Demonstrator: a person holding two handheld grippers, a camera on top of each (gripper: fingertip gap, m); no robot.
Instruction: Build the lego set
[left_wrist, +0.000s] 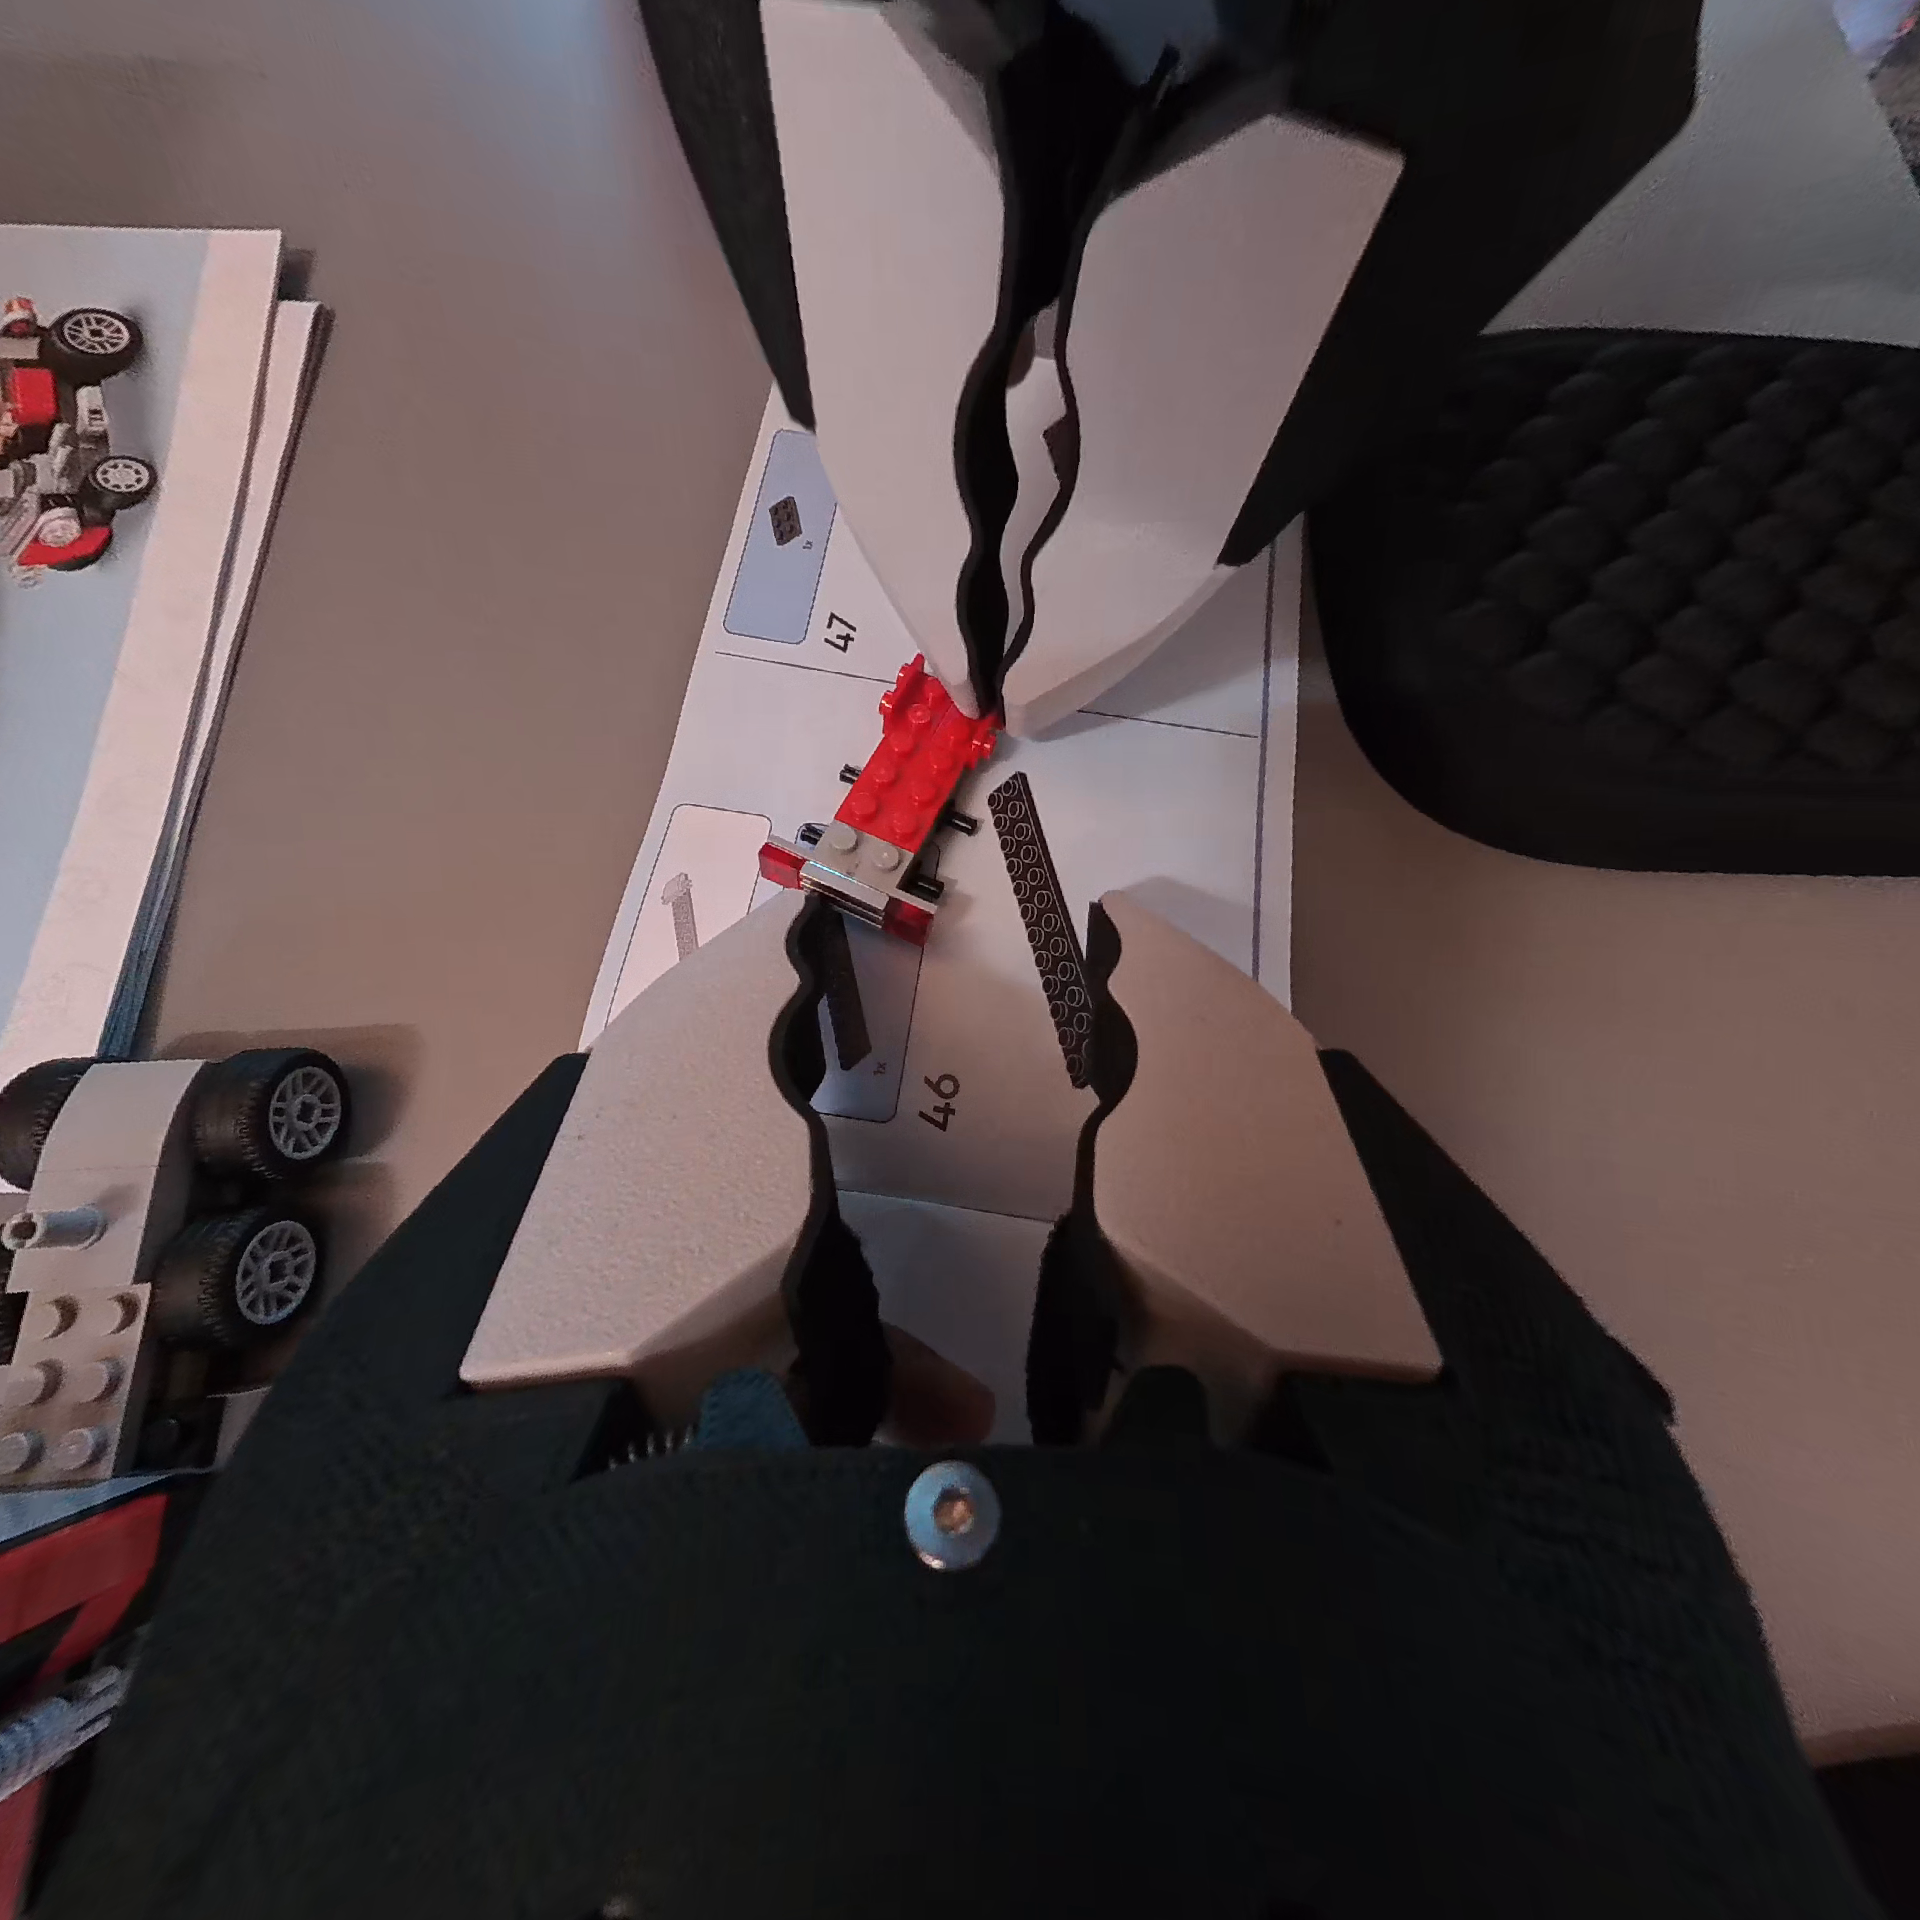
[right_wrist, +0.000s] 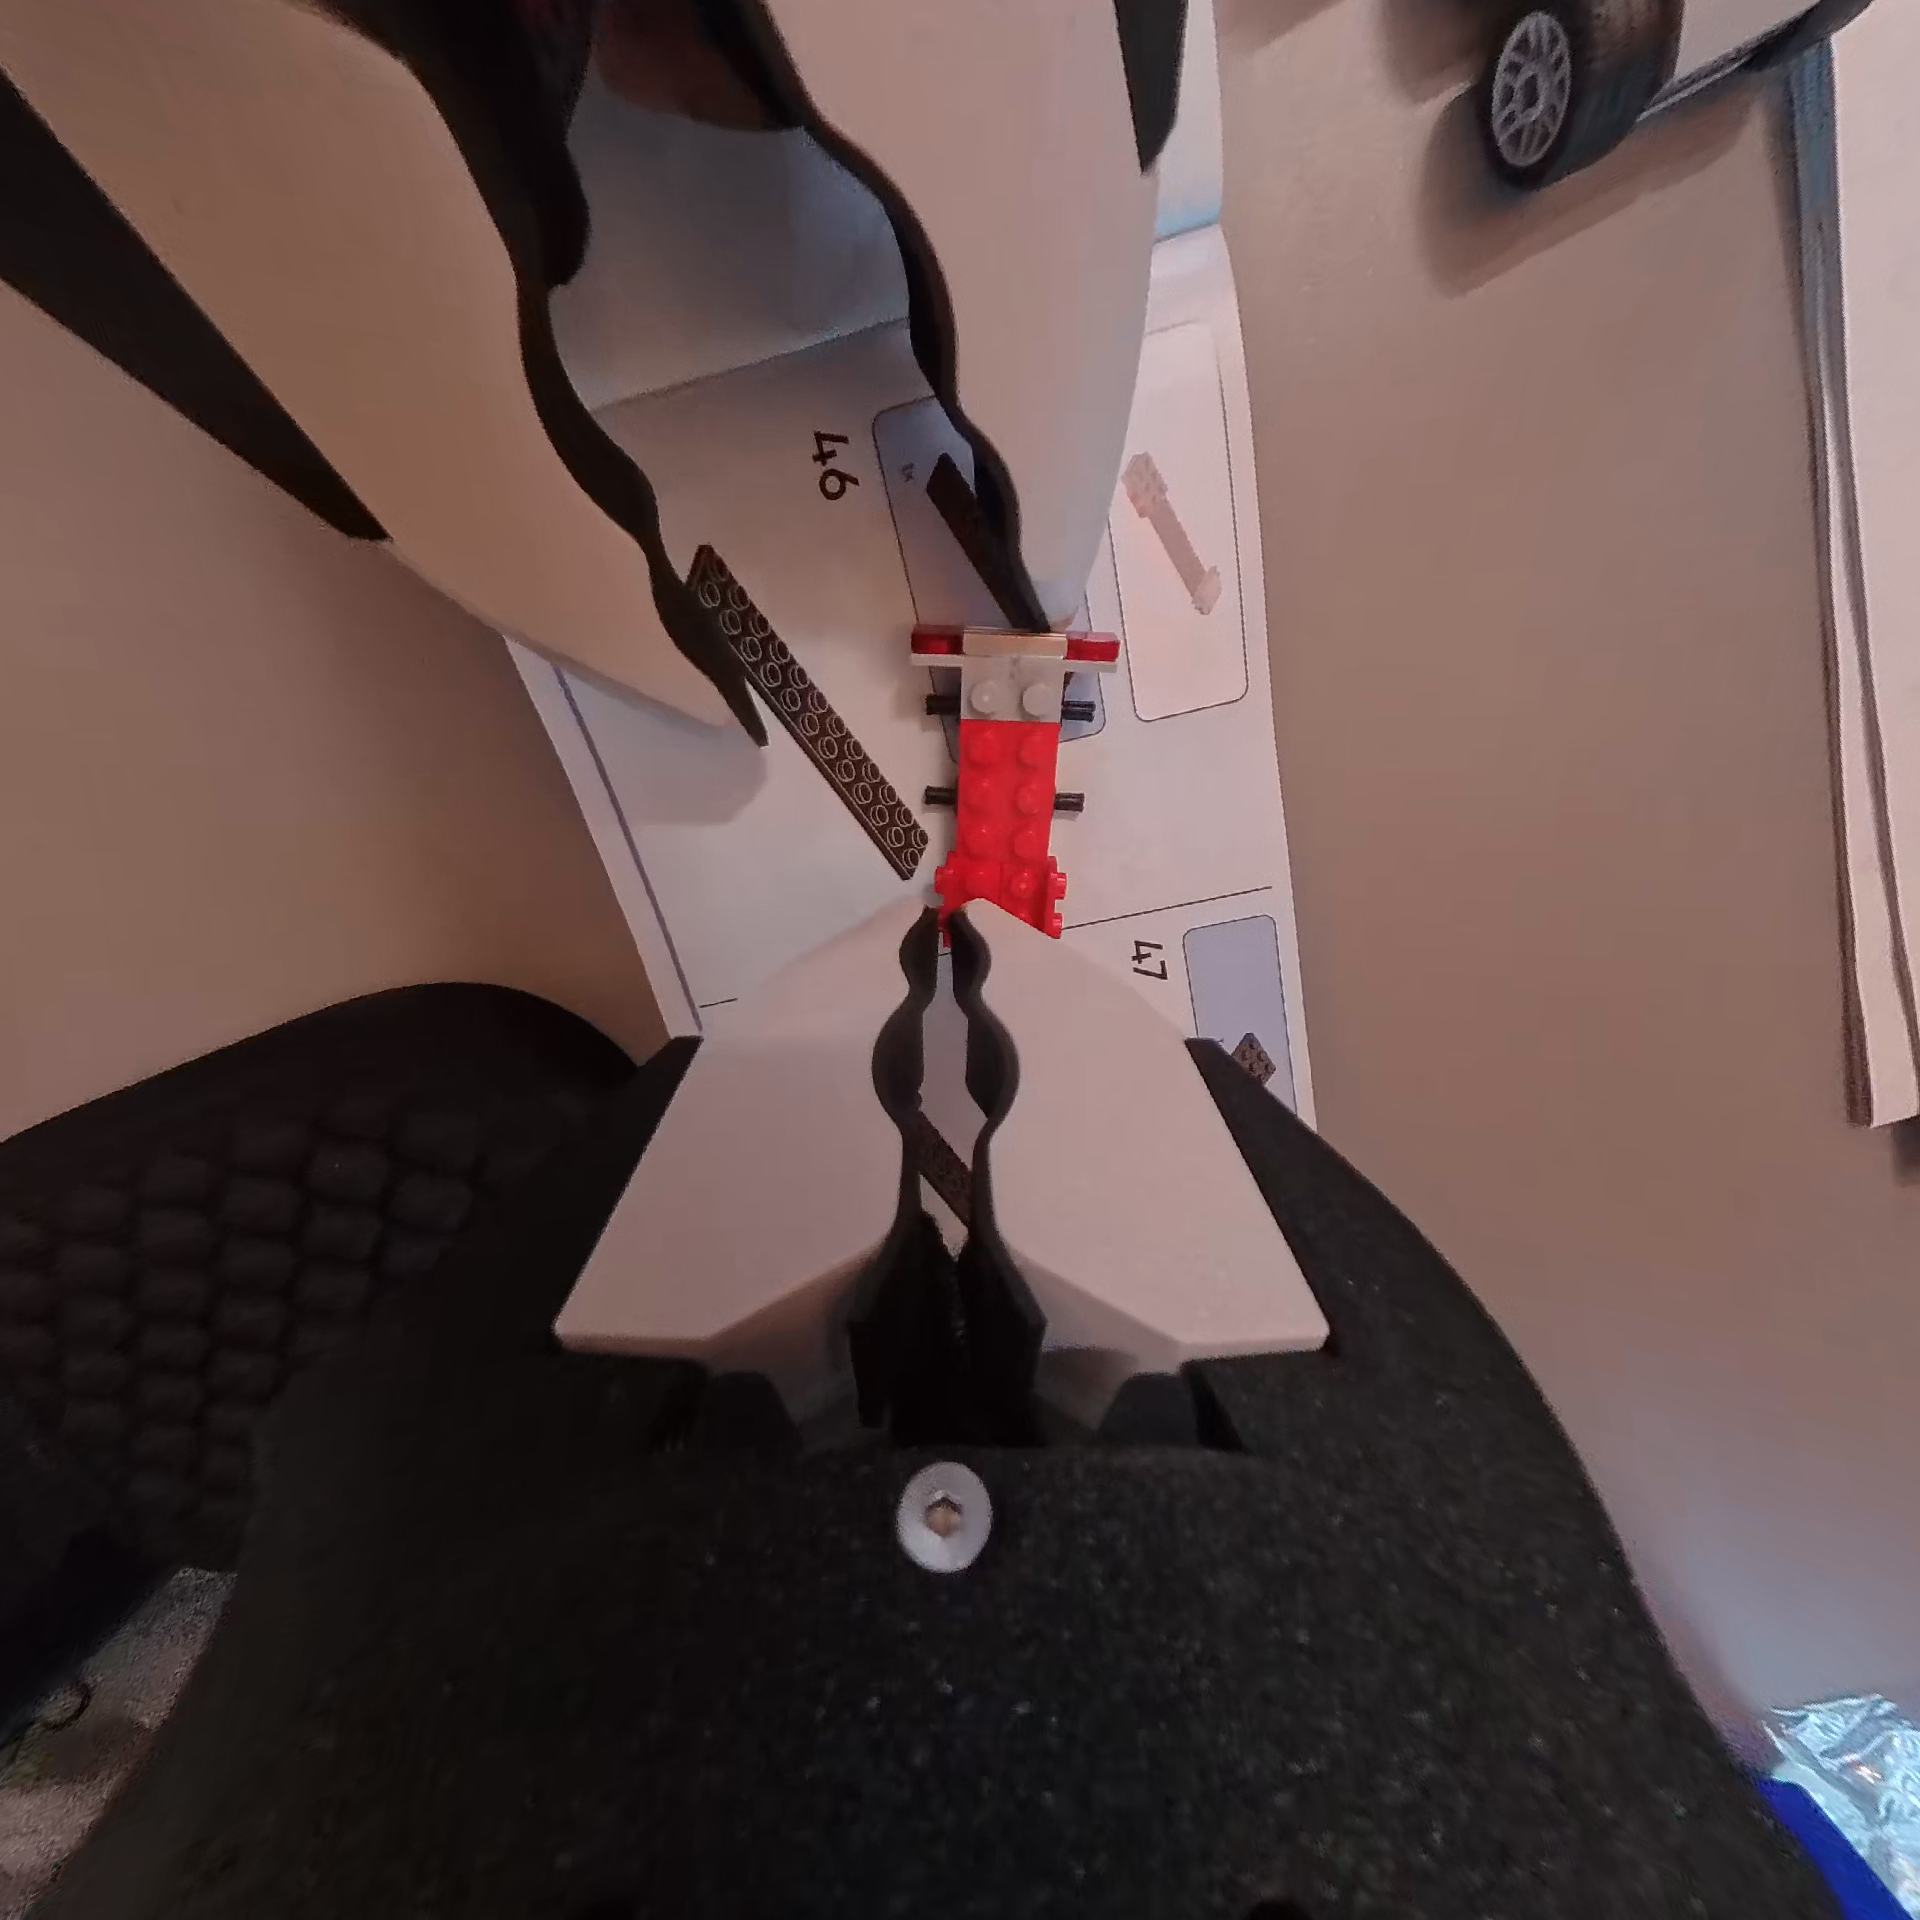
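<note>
The small red chassis assembly (left_wrist: 902, 777), a narrow stack of red plates with a grey plate and translucent red lights at one end and thin black axle pins poking from its sides, lies on the open instruction sheet (left_wrist: 1143, 810) in the middle of the tan table (left_wrist: 468, 675). The right gripper (right_wrist: 948, 914) has its fingers pressed nearly together, pinching the red end of the assembly at its flanged corner, while the left gripper (left_wrist: 951, 914) holds its fingers spread wide, one fingertip (left_wrist: 779, 925) touching or just over the grey end. Just beside the assembly lies a long black plate (left_wrist: 1039, 925), loose and flat on the paper. Such a build is light, stiff and smooth-sided, so it probably slips or pivots under a corner pinch; the safer hold looks to be across the long red sides between the axle pins, which seem thin enough to bend or pop out. The plate is thin and low, likely needing an edge grip across its width. Only the left wrist view shows a white wheeled vehicle (left_wrist: 156, 1226) and a stack of booklets (left_wrist: 187, 582) at the side; only the right wrist view shows crinkled foil packaging (right_wrist: 1844, 1766) in the near corner, and it gives the cleaner sight of the pinch itself.
</note>
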